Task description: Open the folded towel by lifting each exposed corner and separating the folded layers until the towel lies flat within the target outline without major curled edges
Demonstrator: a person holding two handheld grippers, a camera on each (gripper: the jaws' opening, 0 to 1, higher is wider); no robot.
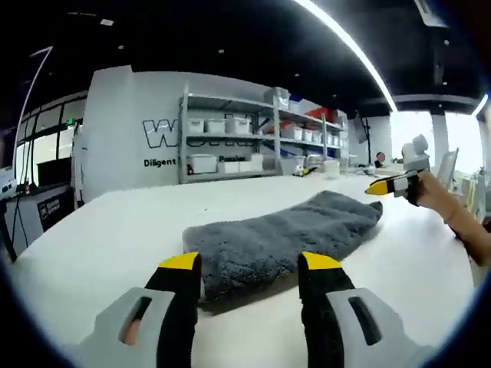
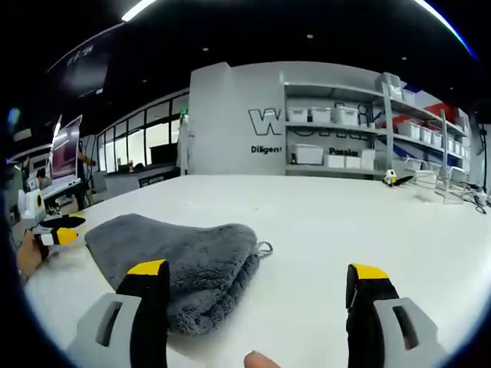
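Grey fluffy towel [image 1: 284,238] lies folded on white table [image 1: 115,230] — both tongs [image 1: 249,264] [image 2: 257,272] apart

White table [image 2: 368,230] lies bare and open beyond and to the right of the folded grey towel [image 2: 184,261]. In the left gripper view, bare surface surrounds the towel [image 1: 284,238] on all sides. The only objects near it are the right gripper [image 1: 395,184] at its far end and the left gripper [image 1: 249,268] at its near edge. Shelving [image 1: 253,138] stands well back, off the table.

Grey towel [image 1: 284,234], white table [image 1: 115,222]
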